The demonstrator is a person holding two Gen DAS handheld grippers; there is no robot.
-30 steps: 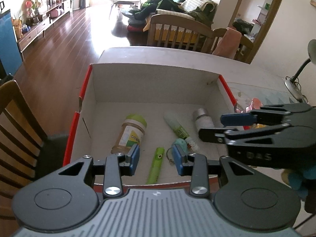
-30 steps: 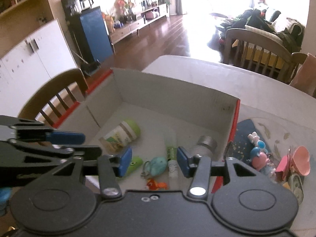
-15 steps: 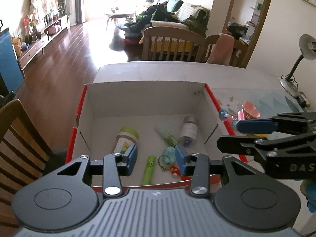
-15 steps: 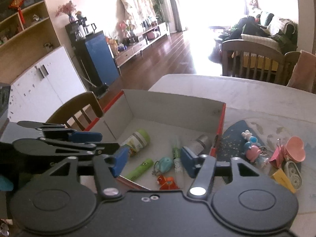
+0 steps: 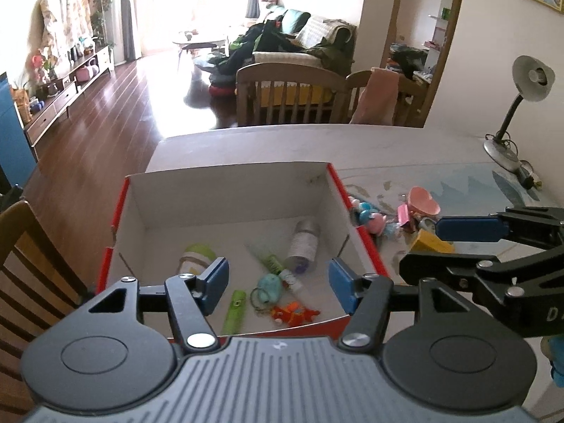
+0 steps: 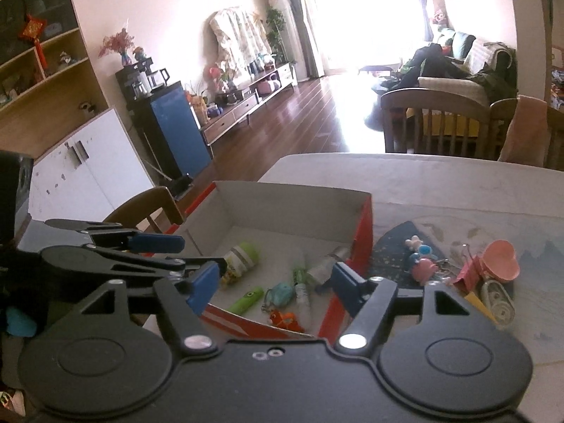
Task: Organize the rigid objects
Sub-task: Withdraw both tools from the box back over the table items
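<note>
A red cardboard box (image 5: 366,246) with a white inside sits on the table; it also shows in the right wrist view (image 6: 366,243). In it lie a green-capped jar (image 5: 195,257), a white bottle (image 5: 303,243), a green tube (image 5: 269,262), a green marker (image 5: 234,310), a teal keychain (image 5: 269,285) and an orange toy (image 5: 294,313). My left gripper (image 5: 278,283) is open and empty above the box's near edge. My right gripper (image 6: 271,285) is open and empty, raised beside the box's right wall.
Right of the box lie small toys: pink and blue figures (image 6: 421,261), a pink heart-shaped dish (image 6: 500,259), a yellow block (image 5: 431,243) and a tape roll (image 6: 498,303). A desk lamp (image 5: 511,116) stands far right. Wooden chairs (image 5: 292,95) surround the table.
Both grippers have pulled back and risen away from the box, so more of the table and room shows. Both have opened wider. The objects in the box have not moved.
</note>
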